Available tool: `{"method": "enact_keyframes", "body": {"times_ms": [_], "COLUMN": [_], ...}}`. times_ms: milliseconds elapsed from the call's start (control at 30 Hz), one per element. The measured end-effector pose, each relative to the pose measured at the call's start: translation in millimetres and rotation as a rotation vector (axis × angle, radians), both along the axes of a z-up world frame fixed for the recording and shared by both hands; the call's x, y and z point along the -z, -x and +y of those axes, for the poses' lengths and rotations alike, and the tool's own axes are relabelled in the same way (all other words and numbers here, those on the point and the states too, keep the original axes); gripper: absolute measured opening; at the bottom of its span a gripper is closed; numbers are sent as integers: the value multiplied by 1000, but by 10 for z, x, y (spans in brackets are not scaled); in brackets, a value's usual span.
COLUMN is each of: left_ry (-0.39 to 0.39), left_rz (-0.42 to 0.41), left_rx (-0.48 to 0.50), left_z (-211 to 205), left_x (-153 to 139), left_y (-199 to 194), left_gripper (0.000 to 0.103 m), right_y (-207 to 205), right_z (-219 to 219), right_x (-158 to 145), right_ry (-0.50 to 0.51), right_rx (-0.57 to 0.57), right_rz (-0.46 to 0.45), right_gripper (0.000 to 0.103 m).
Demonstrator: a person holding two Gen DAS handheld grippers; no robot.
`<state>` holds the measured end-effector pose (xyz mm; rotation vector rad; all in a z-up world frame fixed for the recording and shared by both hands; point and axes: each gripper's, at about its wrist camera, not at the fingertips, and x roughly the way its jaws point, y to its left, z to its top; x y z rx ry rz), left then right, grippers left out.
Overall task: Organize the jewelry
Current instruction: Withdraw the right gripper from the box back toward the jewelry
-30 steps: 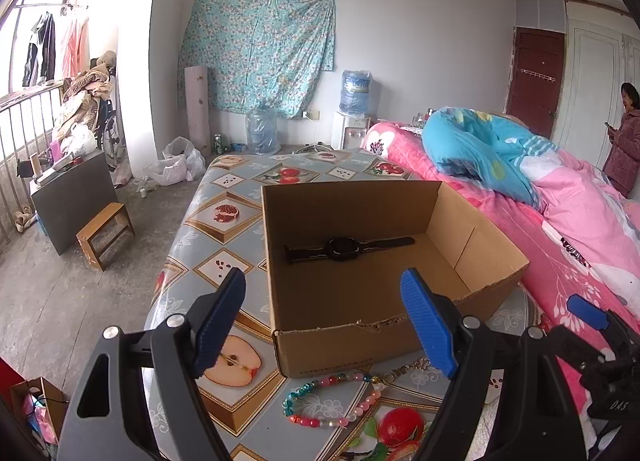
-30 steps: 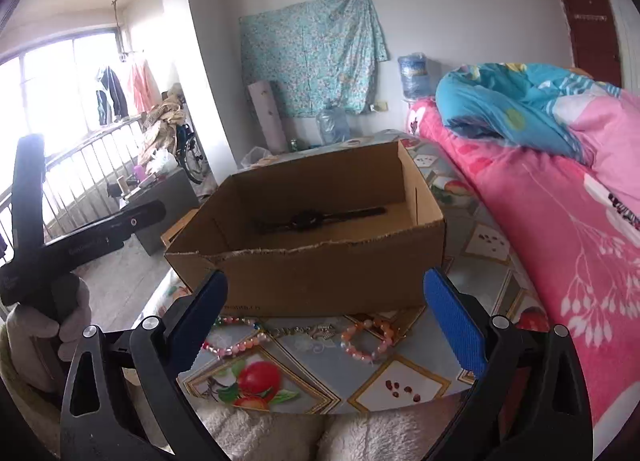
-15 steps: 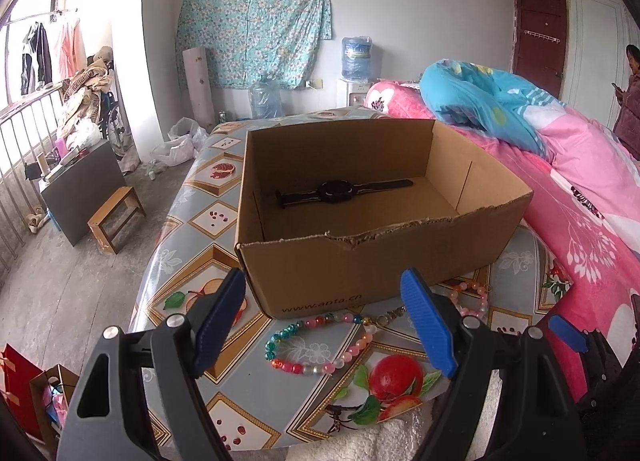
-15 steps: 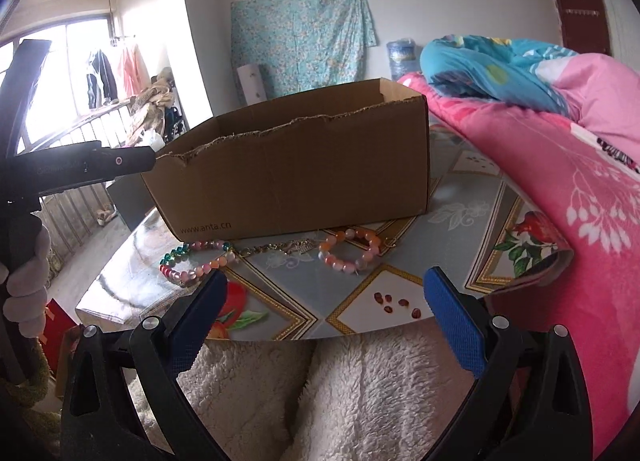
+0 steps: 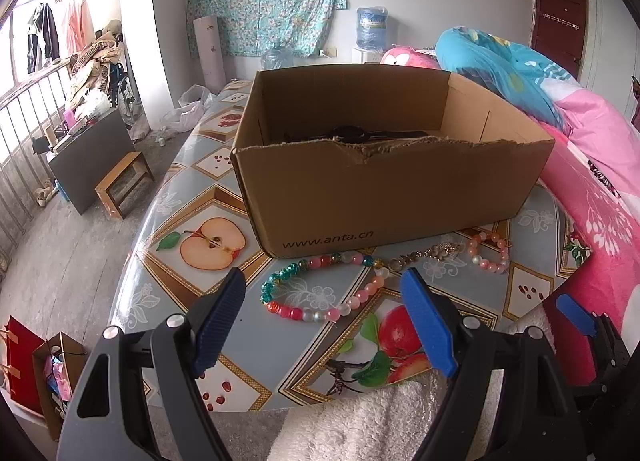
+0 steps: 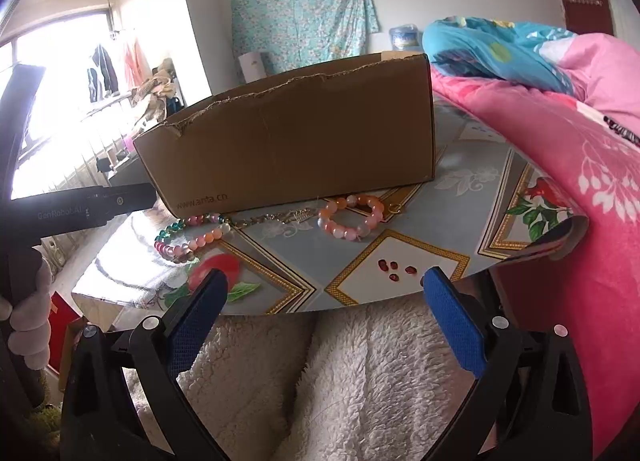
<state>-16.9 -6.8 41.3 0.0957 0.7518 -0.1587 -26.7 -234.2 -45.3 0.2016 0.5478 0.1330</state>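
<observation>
Both tongs stand wide apart and hold nothing: the left tongs (image 5: pixel 322 315) hover just above the near edge of the worktop (image 5: pixel 188 197), the right tongs (image 6: pixel 324 311) hang past that edge over a white fleecy garment (image 6: pixel 360 373).

Taking the cardboard box (image 5: pixel 384 197) as the landmark, the left wrist view looks over its torn front wall and shows a dark watch (image 5: pixel 352 133) lying inside; the right wrist view sits lower and shows only the box's outer front face (image 6: pixel 296 145), nothing of its inside. The right view alone shows the left tool's black body at its left edge, gripped by a hand in a pale glove (image 6: pixel 28 321).

Just in front of the box lies a multicolored bead bracelet (image 5: pixel 320 289), with a thin metal chain (image 5: pixel 424 255) running from it along the box's front toward a pink-and-orange bead bracelet (image 5: pixel 488 253) near the box's right front corner. None touches either tongs.

Compared with a second ago, both cameras have dropped and drawn back from the box: its inside, then open to both views, is now nearly hidden, and more of the worktop before it shows.
</observation>
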Motion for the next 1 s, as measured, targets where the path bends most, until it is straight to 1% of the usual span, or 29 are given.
{"method": "enact_keyframes", "body": {"times_ms": [367,567,1000], "left_ry": [16,21,29], "left_rz": [27,35,14], "left_rx": [20,52,127], "left_z": [-41,-44,25], "left_x": [167,258,305], "left_y": [-73,-149,-296], "left_gripper": [78,78,78], "right_y": [11,-25,-232], "right_z": [13,49,172], "right_x": [-29,-88,-180], "right_ry": [24,64,136], "right_rx": [7,20,6], "right_rz": [4,2,17], "right_gripper": [94,94,94]}}
